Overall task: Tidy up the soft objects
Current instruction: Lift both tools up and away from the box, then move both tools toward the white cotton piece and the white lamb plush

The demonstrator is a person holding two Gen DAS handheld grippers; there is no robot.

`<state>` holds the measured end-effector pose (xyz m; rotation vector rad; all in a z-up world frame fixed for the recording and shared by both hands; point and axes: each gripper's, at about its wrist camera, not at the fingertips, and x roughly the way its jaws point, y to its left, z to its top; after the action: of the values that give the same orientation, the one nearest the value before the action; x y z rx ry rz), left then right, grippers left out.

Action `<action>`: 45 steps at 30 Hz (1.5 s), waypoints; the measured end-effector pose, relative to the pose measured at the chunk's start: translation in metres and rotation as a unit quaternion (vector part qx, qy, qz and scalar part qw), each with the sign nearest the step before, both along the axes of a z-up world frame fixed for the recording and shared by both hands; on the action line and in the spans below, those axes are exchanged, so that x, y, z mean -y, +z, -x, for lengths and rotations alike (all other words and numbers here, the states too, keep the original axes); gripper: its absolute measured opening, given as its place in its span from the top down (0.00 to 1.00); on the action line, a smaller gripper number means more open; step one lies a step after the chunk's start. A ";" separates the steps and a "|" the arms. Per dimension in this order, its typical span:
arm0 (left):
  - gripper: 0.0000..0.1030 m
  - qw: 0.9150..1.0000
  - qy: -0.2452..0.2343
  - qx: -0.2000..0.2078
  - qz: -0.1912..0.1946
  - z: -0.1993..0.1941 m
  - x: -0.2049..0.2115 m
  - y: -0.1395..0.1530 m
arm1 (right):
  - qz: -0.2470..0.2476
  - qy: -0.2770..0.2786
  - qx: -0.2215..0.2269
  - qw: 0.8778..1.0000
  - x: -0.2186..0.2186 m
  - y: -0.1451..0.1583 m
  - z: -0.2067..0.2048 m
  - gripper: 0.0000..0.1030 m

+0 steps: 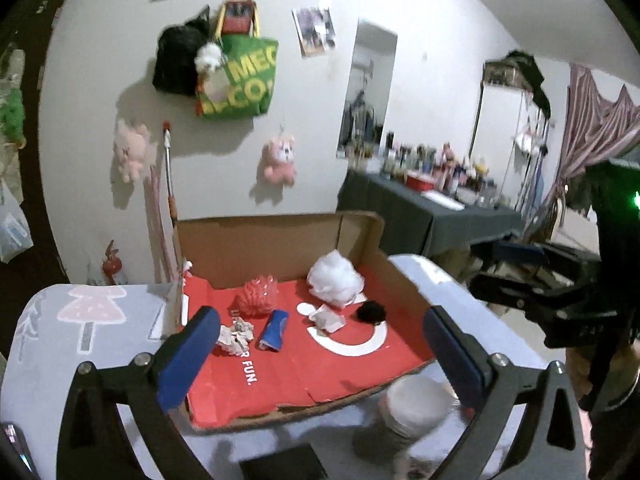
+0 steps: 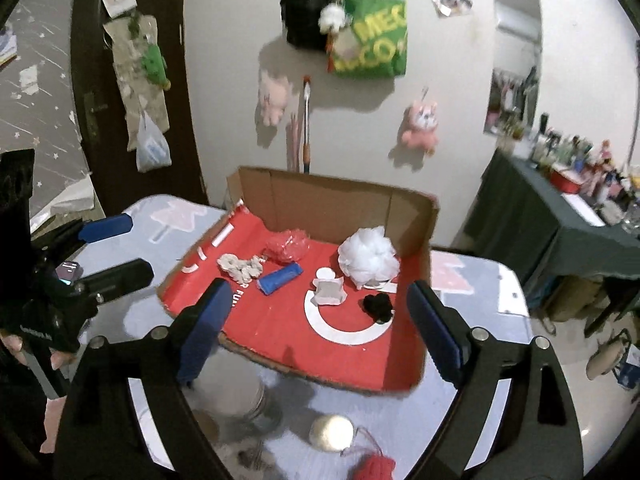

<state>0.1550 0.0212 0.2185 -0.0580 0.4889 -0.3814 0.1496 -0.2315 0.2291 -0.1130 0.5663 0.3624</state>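
Note:
A red-lined cardboard box [image 1: 352, 376] [image 2: 280, 320] lies open on the table. In it are a white puff [image 1: 334, 280] [image 2: 368, 260], a red mesh ball [image 1: 258, 294] [image 2: 288, 244], a black pom-pom [image 1: 371, 312] [image 2: 378, 306], a crumpled beige piece [image 1: 236, 334] [image 2: 240, 266], a blue tube [image 1: 274, 330] [image 2: 280, 278] and a small white packet [image 1: 328, 320] [image 2: 330, 292]. My left gripper [image 1: 320, 356] is open and empty in front of the box. My right gripper [image 2: 320, 332] is open and empty, and also shows at the right of the left wrist view [image 1: 532, 292].
A grey cup or bowl [image 1: 416, 404] [image 2: 236, 396], a pale ball [image 2: 331, 433] and a red knit item [image 2: 374, 468] lie on the patterned tablecloth [image 1: 68, 340] near me. A phone [image 2: 69, 271] is at left. Plush toys and bags hang on the wall. A cluttered dark table [image 1: 432, 208] stands right.

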 end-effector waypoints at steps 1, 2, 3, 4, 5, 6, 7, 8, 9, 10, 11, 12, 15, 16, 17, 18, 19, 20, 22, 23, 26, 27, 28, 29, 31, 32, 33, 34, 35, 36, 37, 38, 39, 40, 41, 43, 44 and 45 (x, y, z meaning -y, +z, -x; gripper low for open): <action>0.00 1.000 0.004 0.007 0.004 0.010 -0.002 0.001 | -0.002 -0.009 0.013 1.000 0.003 0.002 0.012 0.13; 0.00 1.000 0.007 0.018 0.007 0.021 -0.003 0.002 | -0.004 -0.014 0.025 1.000 0.006 0.003 0.025 0.12; 0.00 0.999 0.011 0.029 0.010 0.031 -0.004 0.003 | -0.006 -0.015 0.035 0.999 0.008 0.003 0.036 0.11; 0.00 0.999 0.015 0.036 0.011 0.038 -0.004 0.003 | -0.009 -0.018 0.045 0.999 0.011 0.003 0.046 0.09; 0.00 0.999 0.019 0.045 0.011 0.048 -0.003 0.002 | -0.012 -0.025 0.056 0.998 0.013 0.002 0.058 0.09; 0.00 0.998 0.021 0.051 0.011 0.056 -0.003 0.001 | -0.013 -0.031 0.065 0.997 0.015 -0.001 0.066 0.09; 0.00 0.998 0.024 0.058 0.011 0.064 -0.003 0.000 | -0.014 -0.036 0.074 0.997 0.017 -0.003 0.076 0.09; 0.00 0.997 0.029 0.065 0.011 0.075 -0.004 -0.001 | -0.015 -0.042 0.084 0.995 0.019 -0.006 0.085 0.09; 0.00 0.997 0.033 0.071 0.008 0.082 -0.003 -0.002 | -0.015 -0.048 0.090 0.995 0.020 -0.009 0.092 0.09; 0.00 0.996 0.036 0.079 0.004 0.090 -0.002 -0.005 | -0.015 -0.054 0.097 0.994 0.021 -0.012 0.100 0.09; 0.00 0.996 0.035 0.081 0.003 0.096 -0.001 -0.007 | -0.016 -0.058 0.102 0.993 0.022 -0.016 0.106 0.09; 0.00 0.996 0.037 0.082 0.002 0.100 0.000 -0.009 | -0.018 -0.062 0.103 0.993 0.023 -0.020 0.111 0.08; 0.00 0.995 0.054 0.086 -0.006 0.115 0.002 -0.022 | -0.025 -0.072 0.108 0.991 0.026 -0.035 0.125 0.08; 0.00 0.994 0.058 0.087 -0.009 0.118 0.003 -0.026 | -0.028 -0.074 0.110 0.991 0.026 -0.040 0.128 0.08; 0.00 0.994 0.061 0.088 -0.011 0.122 0.003 -0.031 | -0.029 -0.077 0.112 0.990 0.026 -0.046 0.133 0.08; 0.00 0.994 0.066 0.088 -0.011 0.126 0.004 -0.037 | -0.030 -0.078 0.114 0.990 0.026 -0.052 0.136 0.08; 0.00 0.994 0.068 0.086 -0.012 0.129 0.004 -0.041 | -0.030 -0.077 0.115 0.990 0.026 -0.058 0.140 0.08; 0.00 0.994 0.070 0.084 -0.015 0.131 0.005 -0.048 | -0.031 -0.080 0.117 0.989 0.026 -0.065 0.144 0.08; 0.00 0.994 0.074 0.078 -0.022 0.135 0.006 -0.061 | -0.030 -0.088 0.123 0.988 0.025 -0.082 0.151 0.08; 0.00 0.994 0.078 0.076 -0.026 0.137 0.007 -0.069 | -0.031 -0.091 0.124 0.988 0.024 -0.089 0.153 0.08; 0.00 0.993 0.089 0.068 -0.030 0.142 0.007 -0.094 | -0.037 -0.099 0.120 0.987 0.021 -0.116 0.157 0.08; 0.00 0.993 0.094 0.067 -0.031 0.143 0.007 -0.100 | -0.038 -0.101 0.117 0.987 0.020 -0.124 0.157 0.08; 0.00 0.992 0.100 0.066 -0.033 0.144 0.007 -0.107 | -0.038 -0.103 0.112 0.988 0.018 -0.133 0.157 0.08; 0.00 0.992 0.105 0.063 -0.037 0.145 0.006 -0.115 | -0.038 -0.102 0.105 0.988 0.017 -0.143 0.156 0.08; 0.00 0.992 0.106 0.054 -0.043 0.143 0.005 -0.124 | -0.040 -0.097 0.089 0.990 0.013 -0.158 0.153 0.08; 0.00 0.992 0.107 0.049 -0.045 0.141 0.004 -0.129 | -0.044 -0.096 0.080 0.991 0.012 -0.165 0.150 0.08; 0.00 0.992 0.108 0.044 -0.047 0.139 0.004 -0.133 | -0.046 -0.094 0.071 0.992 0.011 -0.169 0.147 0.08; 0.00 0.992 0.109 0.040 -0.048 0.138 0.002 -0.136 | -0.047 -0.092 0.063 0.993 0.010 -0.174 0.144 0.08; 0.00 0.992 0.109 0.033 -0.047 0.135 0.000 -0.140 | -0.047 -0.090 0.057 0.993 0.008 -0.178 0.141 0.08; 0.00 0.993 0.109 0.029 -0.046 0.133 -0.001 -0.142 | -0.046 -0.089 0.053 0.994 0.006 -0.181 0.139 0.08; 0.00 0.993 0.109 0.022 -0.046 0.130 -0.004 -0.145 | -0.045 -0.088 0.049 0.994 0.004 -0.184 0.137 0.08; 0.00 0.993 0.109 0.016 -0.046 0.128 -0.005 -0.148 | -0.042 -0.086 0.045 0.994 0.001 -0.187 0.134 0.08; 0.00 0.993 0.109 0.011 -0.046 0.125 -0.007 -0.151 | -0.039 -0.083 0.040 0.995 -0.001 -0.190 0.131 0.08; 0.00 0.993 0.108 0.003 -0.047 0.123 -0.008 -0.154 | -0.038 -0.081 0.035 0.995 -0.002 -0.193 0.129 0.08; 0.00 0.993 0.106 -0.007 -0.048 0.120 -0.009 -0.158 | -0.038 -0.079 0.029 0.996 -0.004 -0.195 0.126 0.08; 0.00 0.993 0.101 -0.024 -0.052 0.115 -0.011 -0.164 | -0.039 -0.073 0.017 0.996 -0.006 -0.200 0.121 0.08; 0.00 0.993 0.098 -0.034 -0.056 0.112 -0.012 -0.167 | -0.040 -0.070 0.009 0.997 -0.008 -0.202 0.118 0.08; 0.00 0.993 0.096 -0.042 -0.059 0.110 -0.012 -0.169 | -0.040 -0.067 0.002 0.997 -0.008 -0.204 0.116 0.08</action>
<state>0.0449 0.0334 0.0497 -0.0067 0.5821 -0.1611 0.0336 -0.2231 0.0250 0.0022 0.5514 0.2539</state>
